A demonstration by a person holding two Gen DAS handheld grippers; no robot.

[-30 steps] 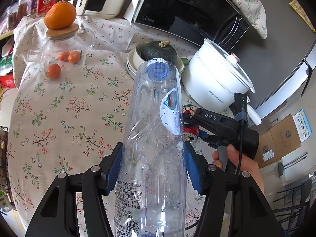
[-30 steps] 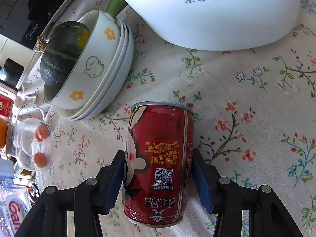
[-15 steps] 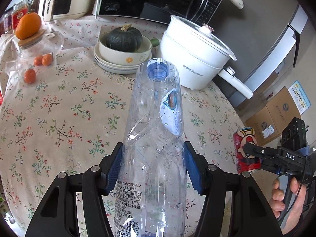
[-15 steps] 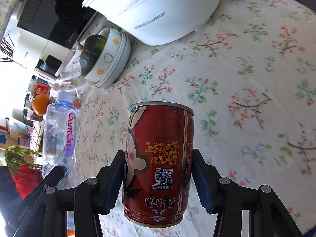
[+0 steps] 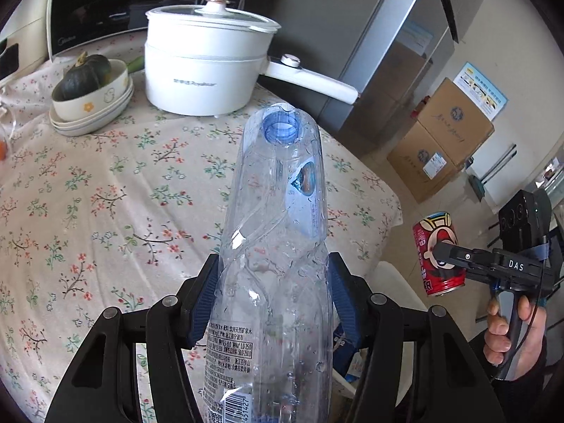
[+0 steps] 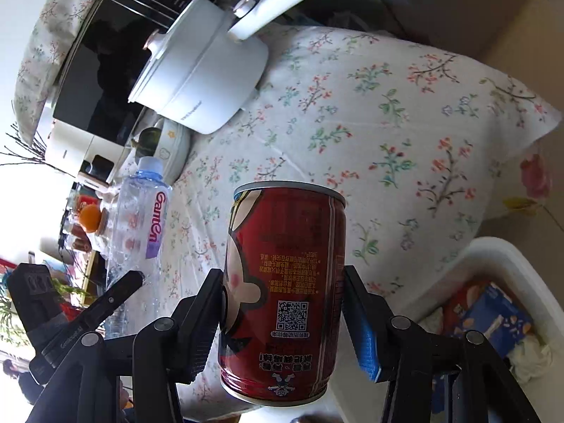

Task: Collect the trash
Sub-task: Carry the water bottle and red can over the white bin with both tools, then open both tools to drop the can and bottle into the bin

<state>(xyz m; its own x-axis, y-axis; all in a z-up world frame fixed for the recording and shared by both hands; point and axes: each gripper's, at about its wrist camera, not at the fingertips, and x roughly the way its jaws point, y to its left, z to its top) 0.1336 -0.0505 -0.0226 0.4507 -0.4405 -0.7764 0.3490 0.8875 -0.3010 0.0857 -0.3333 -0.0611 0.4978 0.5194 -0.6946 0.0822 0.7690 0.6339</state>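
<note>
- We see the left gripper (image 5: 273, 303) clamped on a crumpled clear plastic bottle (image 5: 278, 246); its blue pads press the bottle's sides, and the open blue neck points away from the camera, above the bench (image 5: 105, 194) with its flowered cloth
- Our right gripper (image 6: 283, 310) has its pads closed against a red drink can (image 6: 285, 292); in the left view the can (image 5: 439, 253) hangs past the bench edge, over the floor
- A hand (image 5: 511, 338) grips the right gripper's handle at the lower right of the left view
- Below the can, in the right view, sits a white bin (image 6: 493, 261); inside we make out what may be a blue packet and crumpled paper, though the view there is dim
- On the bench stand a white electric pot (image 5: 204, 70) with a long handle, and a bowl (image 5: 95, 95) on stacked plates holding a dark green squash (image 5: 84, 74); a microwave (image 5: 105, 7) stands behind them
</note>
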